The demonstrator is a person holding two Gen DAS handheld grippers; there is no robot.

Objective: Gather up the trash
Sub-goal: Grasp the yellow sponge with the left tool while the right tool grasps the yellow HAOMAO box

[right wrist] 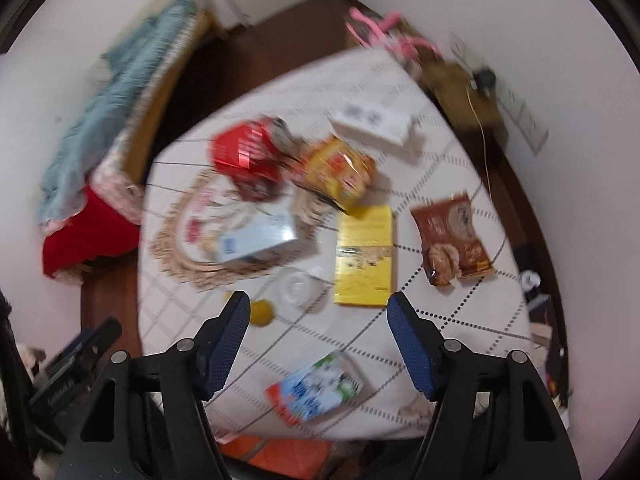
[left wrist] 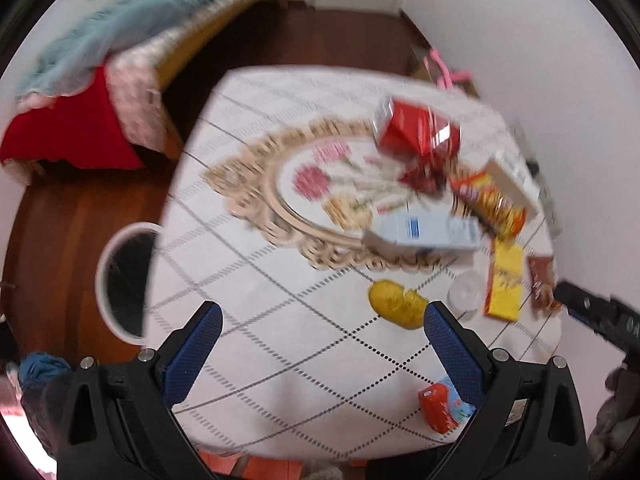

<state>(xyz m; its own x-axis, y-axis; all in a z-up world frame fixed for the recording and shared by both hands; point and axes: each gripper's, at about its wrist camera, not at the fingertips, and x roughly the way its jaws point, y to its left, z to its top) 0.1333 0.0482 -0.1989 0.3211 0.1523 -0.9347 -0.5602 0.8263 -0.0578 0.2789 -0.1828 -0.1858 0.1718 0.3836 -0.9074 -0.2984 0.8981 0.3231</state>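
Trash lies scattered on a white quilted table (left wrist: 280, 320): a red box (left wrist: 416, 130), a pale blue box (left wrist: 424, 232), an orange snack bag (left wrist: 492, 200), a yellow box (left wrist: 505, 284), a clear plastic cup (left wrist: 466, 292), a yellow peel (left wrist: 396, 298) and a small carton (left wrist: 440, 406). The right wrist view shows the yellow box (right wrist: 364, 256), a brown snack bag (right wrist: 452, 240), the cup (right wrist: 298, 288) and the blue-white carton (right wrist: 316, 392). My left gripper (left wrist: 320, 324) hovers open above the table's near side. My right gripper (right wrist: 318, 312) hovers open above the carton.
A white-rimmed bin (left wrist: 120, 280) stands on the wood floor left of the table. A bed with teal and red blankets (left wrist: 100, 60) lies beyond it. A white box (right wrist: 372, 124) sits at the table's far side. White walls close in on the right.
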